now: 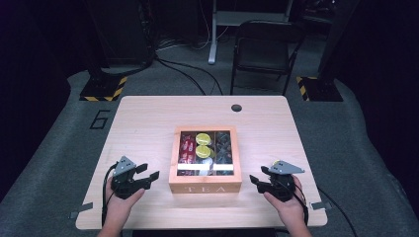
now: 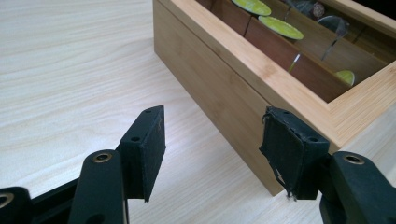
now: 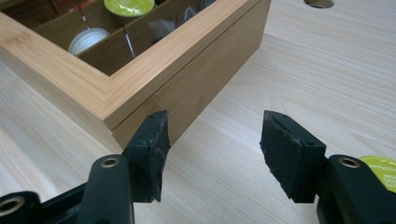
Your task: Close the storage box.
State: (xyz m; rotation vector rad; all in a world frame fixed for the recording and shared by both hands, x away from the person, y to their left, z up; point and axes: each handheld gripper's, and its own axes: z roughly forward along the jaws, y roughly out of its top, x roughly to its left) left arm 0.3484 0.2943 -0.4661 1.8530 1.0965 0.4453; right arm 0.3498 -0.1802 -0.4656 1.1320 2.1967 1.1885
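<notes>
From the high view, your left tool [image 1: 146, 174] sits on the worktop [image 1: 148, 123] just left of the wooden tea box [image 1: 205, 185], and your right tool [image 1: 260, 179] sits just right of it. The box stands at the middle of the worktop, nearer your edge, with "TEA" lettered on its front wall and a glass-paned lid closed over three compartments. Through the pane you see red packets [image 1: 187, 149] in the left compartment, yellow-green capsules [image 1: 203, 145] in the middle one and dark items in the right one. Both tools point inward at the box's front corners, neither touching it, and each has its jaws spread with nothing between them. A round cable hole [image 1: 236, 107] lies in the worktop well beyond the box.

In the left gripper view, your left tool [image 2: 210, 149] is wide apart and empty above the pale wood. The tea box [image 2: 219, 88] runs up the right half; its near corner stands just behind the right-hand jaw. Green capsules [image 2: 280, 27] show under the pane.

In the right gripper view, your right tool [image 3: 215, 149] is likewise spread and holds nothing. The tea box [image 3: 205, 70] fills the upper left, its corner just beside the left-hand jaw. A yellow-green capsule [image 3: 128, 5] and a white one [image 3: 88, 41] lie inside, and another yellow-green capsule [image 3: 380, 167] peeks out on the worktop behind the right-hand jaw.
</notes>
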